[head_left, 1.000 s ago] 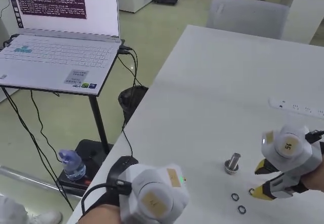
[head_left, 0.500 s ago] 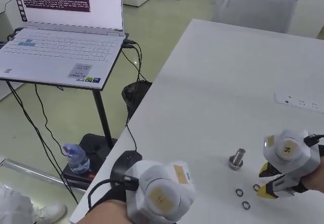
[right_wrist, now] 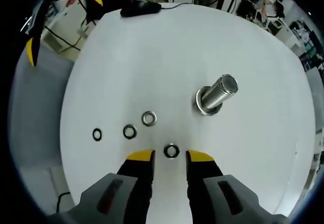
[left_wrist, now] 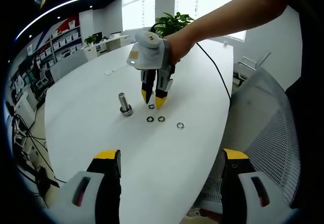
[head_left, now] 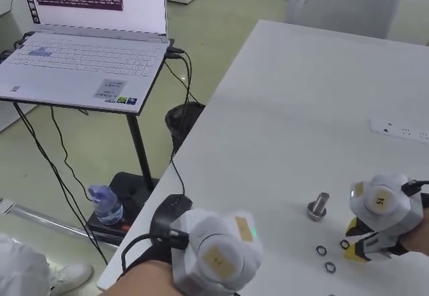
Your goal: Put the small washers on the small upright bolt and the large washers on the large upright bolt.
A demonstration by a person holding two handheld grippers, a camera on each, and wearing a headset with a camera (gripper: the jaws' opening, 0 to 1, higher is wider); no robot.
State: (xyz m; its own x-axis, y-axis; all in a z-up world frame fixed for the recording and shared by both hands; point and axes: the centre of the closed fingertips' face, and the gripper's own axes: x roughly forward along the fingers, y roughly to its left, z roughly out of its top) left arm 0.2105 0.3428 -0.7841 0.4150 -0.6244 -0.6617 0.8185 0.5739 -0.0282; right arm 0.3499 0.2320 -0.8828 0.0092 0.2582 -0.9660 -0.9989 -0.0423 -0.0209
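At the far left an open laptop (head_left: 87,55) sits on a black stand. A plastic water bottle (head_left: 106,204) stands on the floor below it, and a black bin (head_left: 182,120) sits beside the edge of the white tabletop (head_left: 301,102). The left tool (left_wrist: 171,157) hovers at the near edge of the tabletop. Its yellow-tipped jaws are spread wide with nothing between them, and they point across the surface toward the work. Further right the upright bolt (head_left: 319,205) stands on its head on the tabletop, its shank bare. Near it, on the person's side, four loose washers lie flat and apart from one another. In the right gripper view these are two dark washers (right_wrist: 129,131) side by side, a silvery washer (right_wrist: 148,118) next to them toward the bolt, and a fourth washer (right_wrist: 171,150). The right tool (head_left: 349,242) points down at the tabletop with its jaws partly open, one tip on either side of the fourth washer and not pinching it. Whether the tips touch the surface cannot be told. A grey chair (head_left: 338,8) stands at the far end of the tabletop, and a white power strip (head_left: 402,132) lies on it at the far right.
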